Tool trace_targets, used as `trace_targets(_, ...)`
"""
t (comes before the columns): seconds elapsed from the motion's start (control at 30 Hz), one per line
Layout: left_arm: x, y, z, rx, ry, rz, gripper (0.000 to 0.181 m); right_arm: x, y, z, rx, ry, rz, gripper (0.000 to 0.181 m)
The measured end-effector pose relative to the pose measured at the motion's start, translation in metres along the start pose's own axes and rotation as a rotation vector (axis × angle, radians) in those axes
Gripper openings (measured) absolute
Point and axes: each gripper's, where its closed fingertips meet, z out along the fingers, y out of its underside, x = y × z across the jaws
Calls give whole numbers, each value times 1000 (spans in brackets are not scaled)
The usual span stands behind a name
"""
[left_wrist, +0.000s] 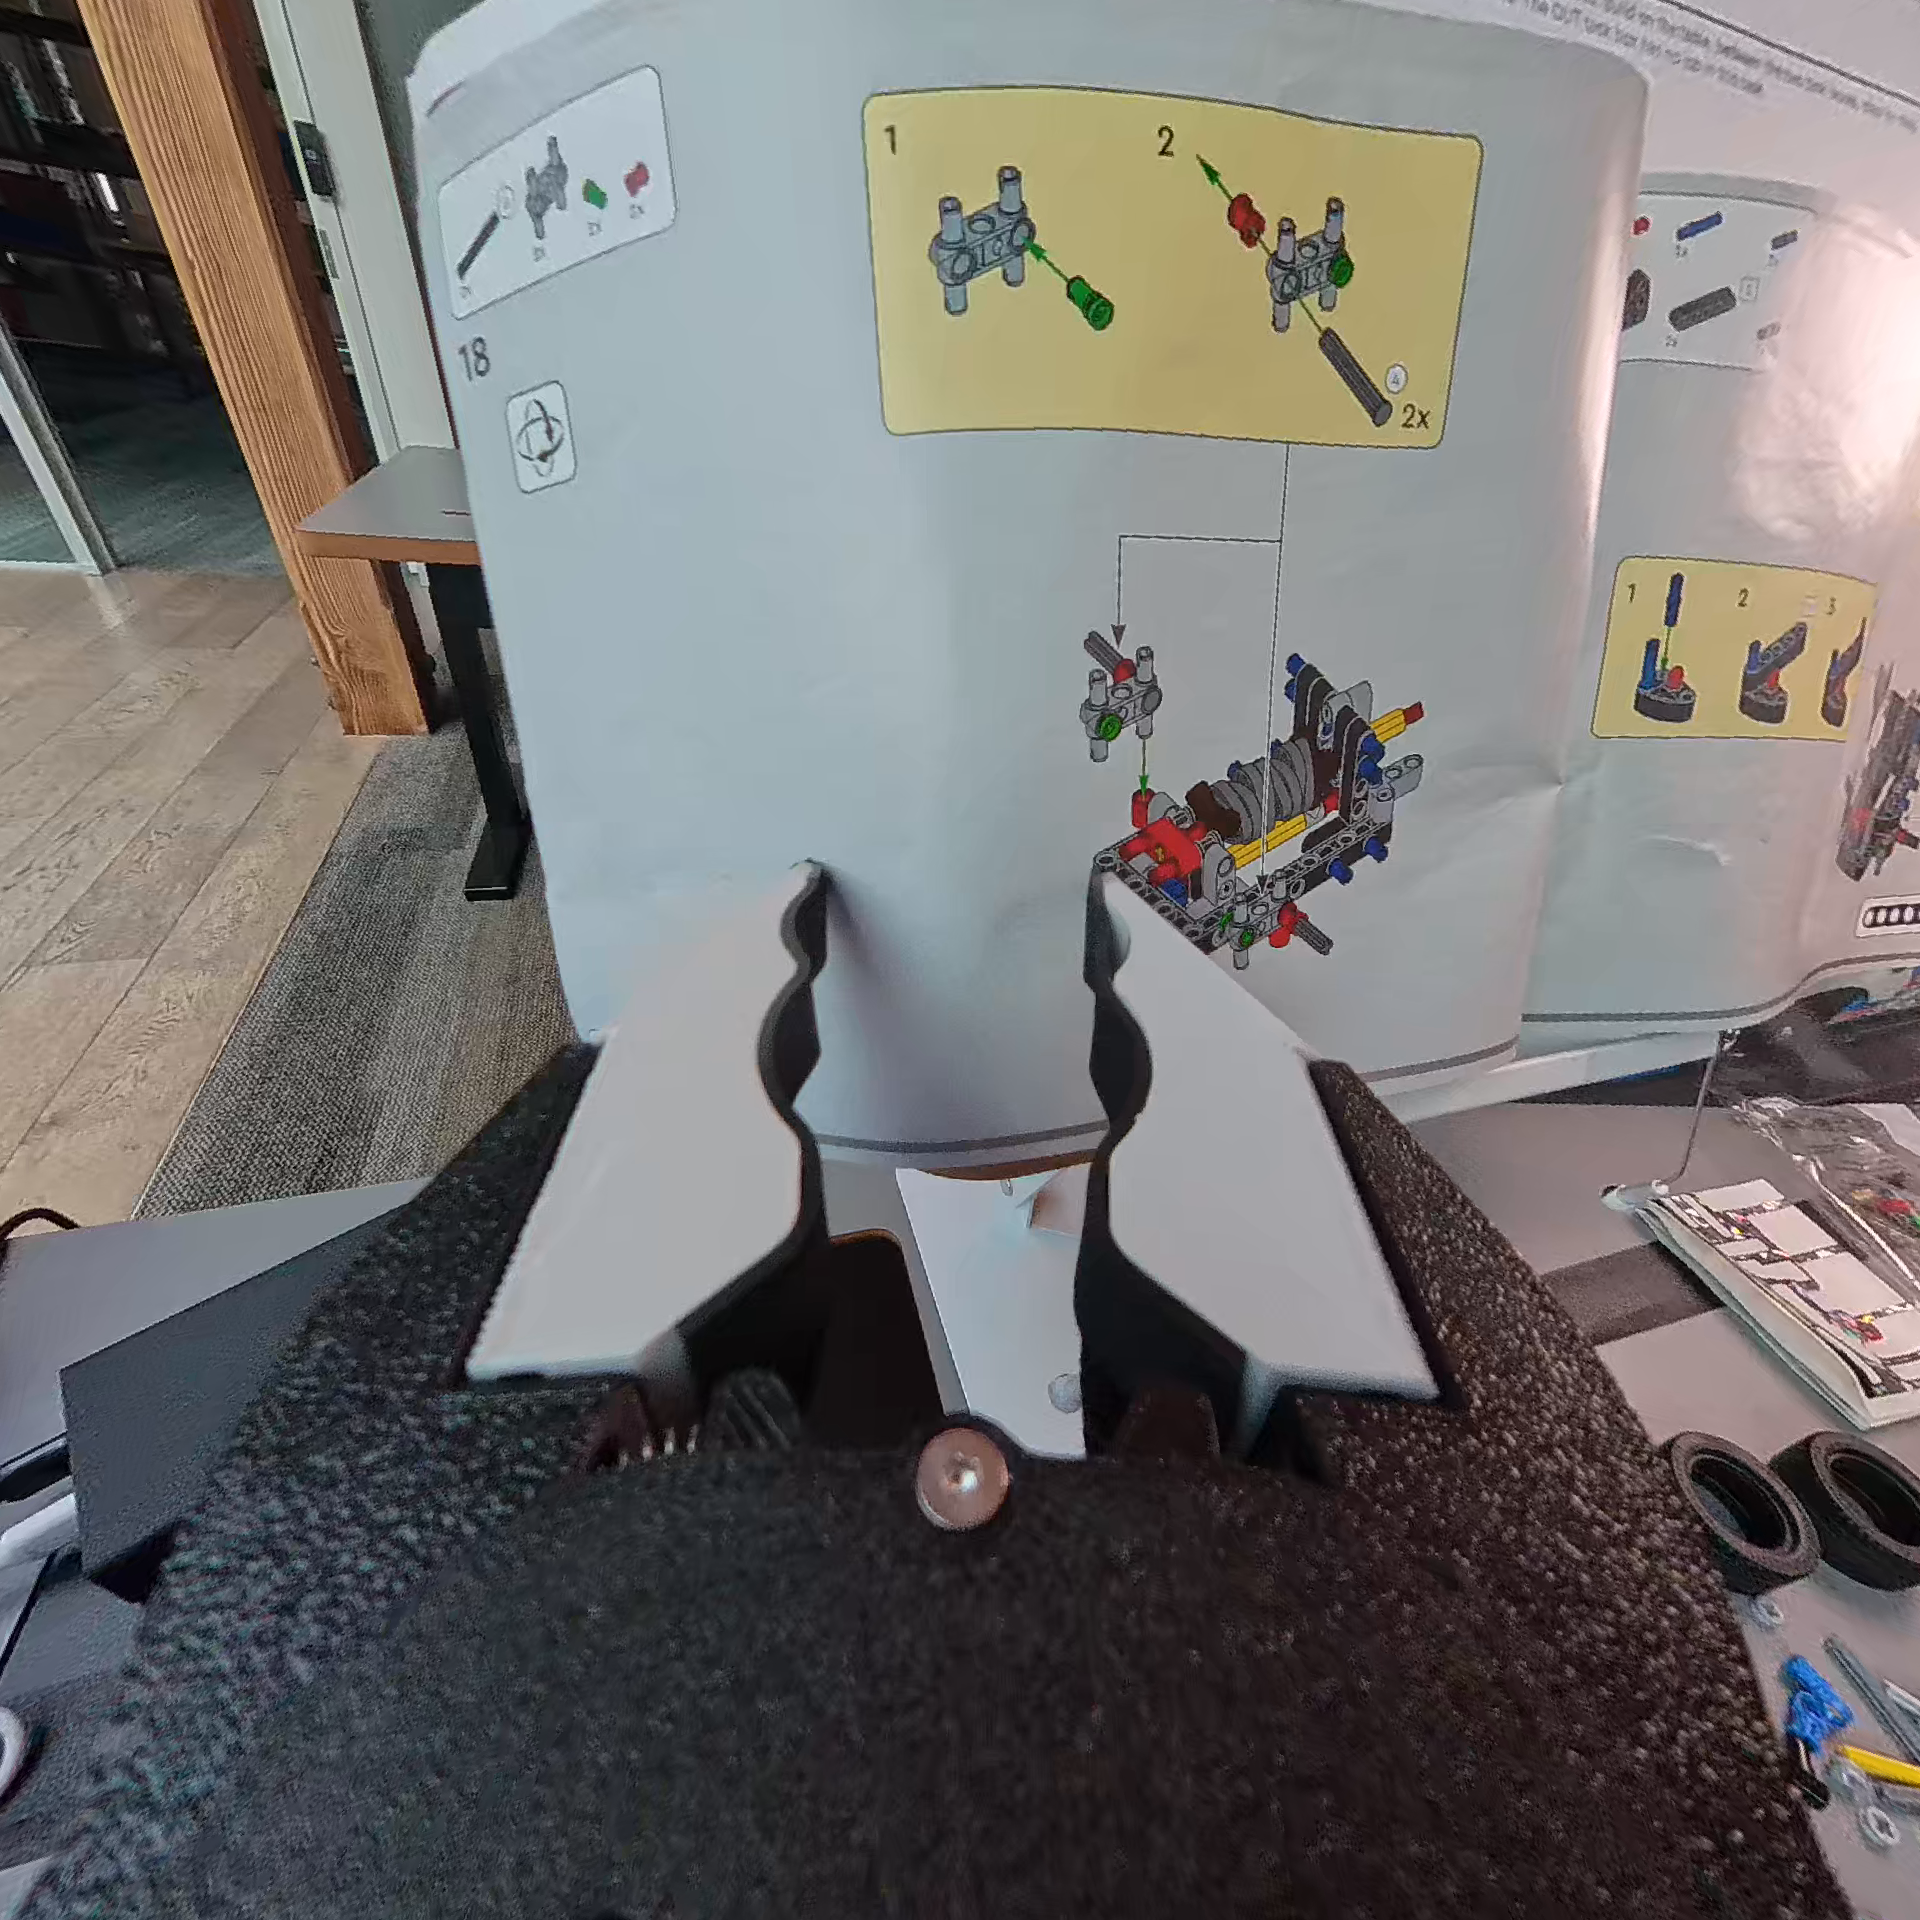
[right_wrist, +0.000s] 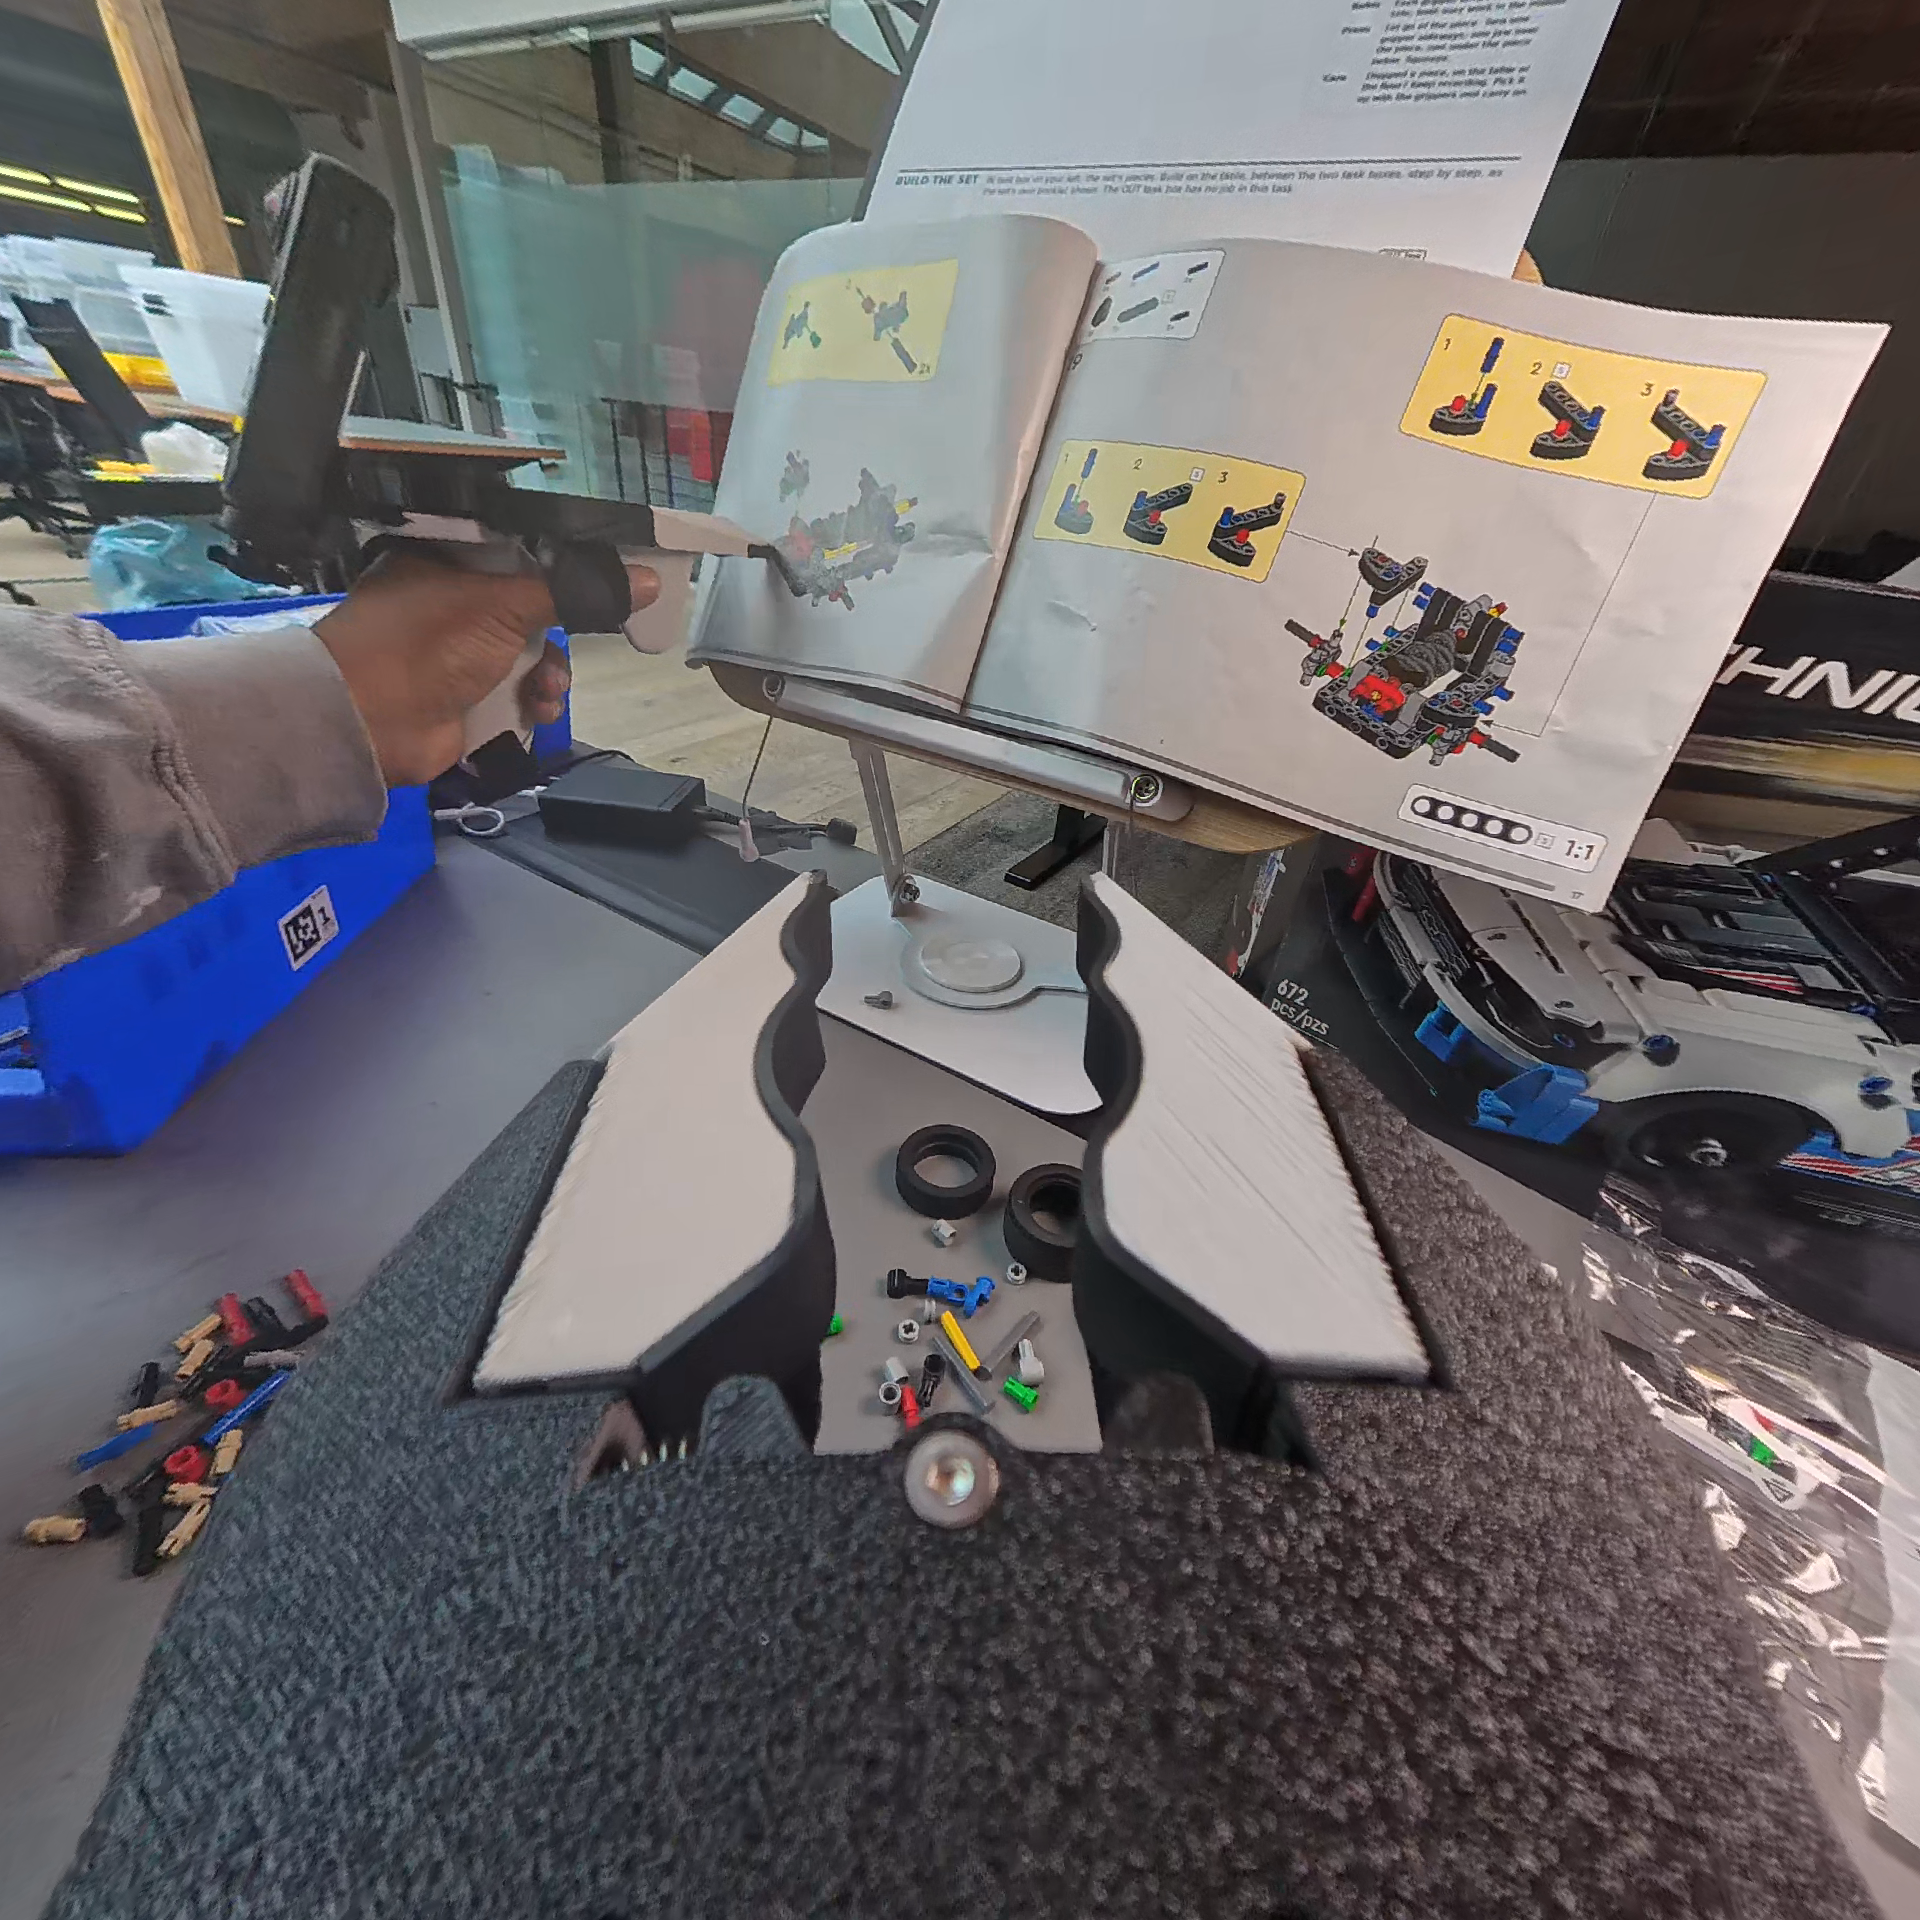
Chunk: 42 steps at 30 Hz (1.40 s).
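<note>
An open instruction booklet (right_wrist: 1195, 540) rests on a tilted stand (right_wrist: 966, 966). My left gripper (left_wrist: 954, 894) is open, and both fingertips are up against the booklet's left page (left_wrist: 831, 623), which bulges toward the camera. In the right wrist view a hand holds the left gripper (right_wrist: 727, 545) at that page's lower left. My right gripper (right_wrist: 953, 899) is open and empty, above the grey table in front of the stand. Beneath its fingers lie two black tyres (right_wrist: 945, 1169) and several small coloured pieces (right_wrist: 956, 1340).
A blue bin (right_wrist: 208, 935) stands at the left, with a scatter of pins (right_wrist: 187, 1403) in front of it. A car-set box (right_wrist: 1662, 1039) and a clear plastic bag (right_wrist: 1766, 1455) lie at the right. A second booklet (left_wrist: 1787, 1288) lies on the table. A black adapter (right_wrist: 623, 800) sits behind. Tip to tip, the grippers are about 35 cm apart.
</note>
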Motion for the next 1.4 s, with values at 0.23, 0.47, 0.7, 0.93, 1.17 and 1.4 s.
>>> trace_targets(0.23, 14, 9, -4, -33, 81, 6, 0, 0, 3, 1, -8, -4, 7, 47)
trace_targets(0.47, 2, -9, 4, 37, 4, -16, 103, -1, 4, 2, -10, -7, 10, 47)
trace_targets(0.7, -1, -5, 11, -10, -59, 17, 71, 0, 5, 3, -12, -6, 6, 47)
trace_targets(0.93, 2, -8, 0, 17, -62, 48, 31, -3, 8, 5, -21, -13, 6, 47)
trace_targets(1.17, 17, -15, -8, 54, -51, 64, 18, -3, 10, 5, -25, -14, 4, 47)
trace_targets(1.4, 28, -16, -20, 94, -73, 82, 26, -4, 13, 6, -34, -17, 5, 47)
